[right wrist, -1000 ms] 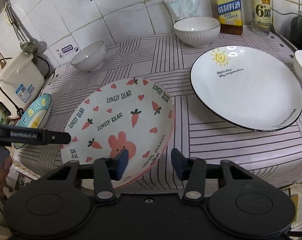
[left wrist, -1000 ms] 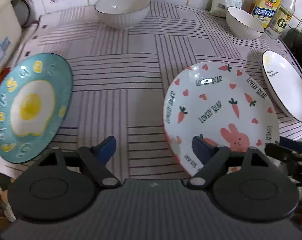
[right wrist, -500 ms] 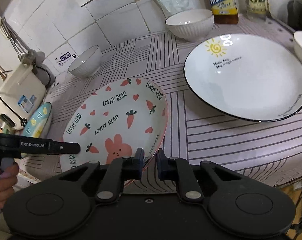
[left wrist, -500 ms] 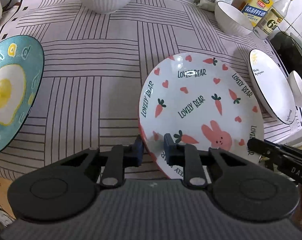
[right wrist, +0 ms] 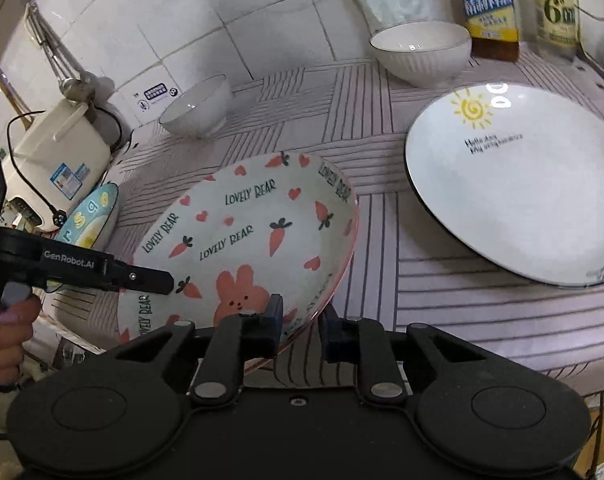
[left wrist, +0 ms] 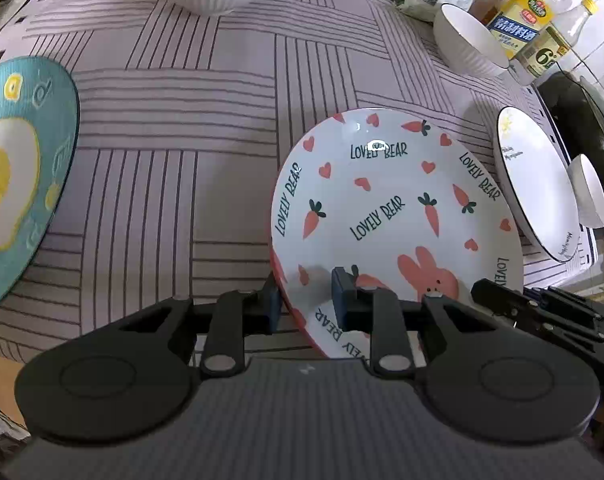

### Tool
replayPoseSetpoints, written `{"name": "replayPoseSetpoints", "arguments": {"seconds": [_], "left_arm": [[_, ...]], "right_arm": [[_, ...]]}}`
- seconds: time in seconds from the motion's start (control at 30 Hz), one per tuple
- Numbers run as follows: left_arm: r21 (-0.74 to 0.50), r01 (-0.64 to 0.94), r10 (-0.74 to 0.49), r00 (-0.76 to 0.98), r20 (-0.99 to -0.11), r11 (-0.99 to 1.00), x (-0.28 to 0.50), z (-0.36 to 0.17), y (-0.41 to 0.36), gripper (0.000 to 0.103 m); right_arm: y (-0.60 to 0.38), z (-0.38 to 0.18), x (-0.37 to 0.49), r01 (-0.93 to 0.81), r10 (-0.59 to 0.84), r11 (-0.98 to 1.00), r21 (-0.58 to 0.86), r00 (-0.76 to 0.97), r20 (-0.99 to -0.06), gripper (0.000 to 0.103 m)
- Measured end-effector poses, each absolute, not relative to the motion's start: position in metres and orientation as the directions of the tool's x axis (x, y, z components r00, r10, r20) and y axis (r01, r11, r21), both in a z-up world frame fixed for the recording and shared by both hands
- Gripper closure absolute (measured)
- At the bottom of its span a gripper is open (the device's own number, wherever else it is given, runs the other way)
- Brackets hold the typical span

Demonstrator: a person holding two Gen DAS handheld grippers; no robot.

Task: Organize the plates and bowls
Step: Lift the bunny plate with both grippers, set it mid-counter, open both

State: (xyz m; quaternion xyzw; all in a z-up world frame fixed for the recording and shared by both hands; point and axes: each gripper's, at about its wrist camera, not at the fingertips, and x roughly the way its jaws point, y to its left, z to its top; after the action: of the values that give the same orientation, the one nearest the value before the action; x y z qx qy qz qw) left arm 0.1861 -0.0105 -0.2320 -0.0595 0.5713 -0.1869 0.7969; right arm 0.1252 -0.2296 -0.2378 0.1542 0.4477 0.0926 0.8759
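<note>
The bunny plate (left wrist: 390,216) is white with pink rabbits, orange carrots, red hearts and dark "LOVELY BEAR" lettering. The egg plate (left wrist: 18,176) is teal with a yellow-and-white fried egg. The sun plate (right wrist: 514,184) is white, black-rimmed, with a yellow sun. The tablecloth (left wrist: 182,128) is pale pink with dark stripes.

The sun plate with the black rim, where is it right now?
In the right wrist view the sun plate lies flat on the striped tablecloth, right of the rabbit plate and just in front of a white ribbed bowl.
</note>
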Motion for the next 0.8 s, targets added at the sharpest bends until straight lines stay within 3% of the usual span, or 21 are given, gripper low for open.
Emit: {"name": "replayPoseSetpoints", "arguments": {"seconds": [0.47, 0.8], "left_arm": [[-0.254, 0.297, -0.353, 0.354, -0.866, 0.92, 0.271, -0.194, -0.025, 0.078], [-0.268, 0.287, -0.362, 0.356, -0.861, 0.92, 0.322, -0.205, -0.037, 0.078]], "right_arm": [[-0.236, -0.221, 0.178, -0.001, 0.277, 0.929, 0.371, 0.667, -0.692, 0.078], [-0.237, -0.226, 0.217, 0.072, 0.216, 0.929, 0.364, 0.695, -0.686, 0.078]]}}
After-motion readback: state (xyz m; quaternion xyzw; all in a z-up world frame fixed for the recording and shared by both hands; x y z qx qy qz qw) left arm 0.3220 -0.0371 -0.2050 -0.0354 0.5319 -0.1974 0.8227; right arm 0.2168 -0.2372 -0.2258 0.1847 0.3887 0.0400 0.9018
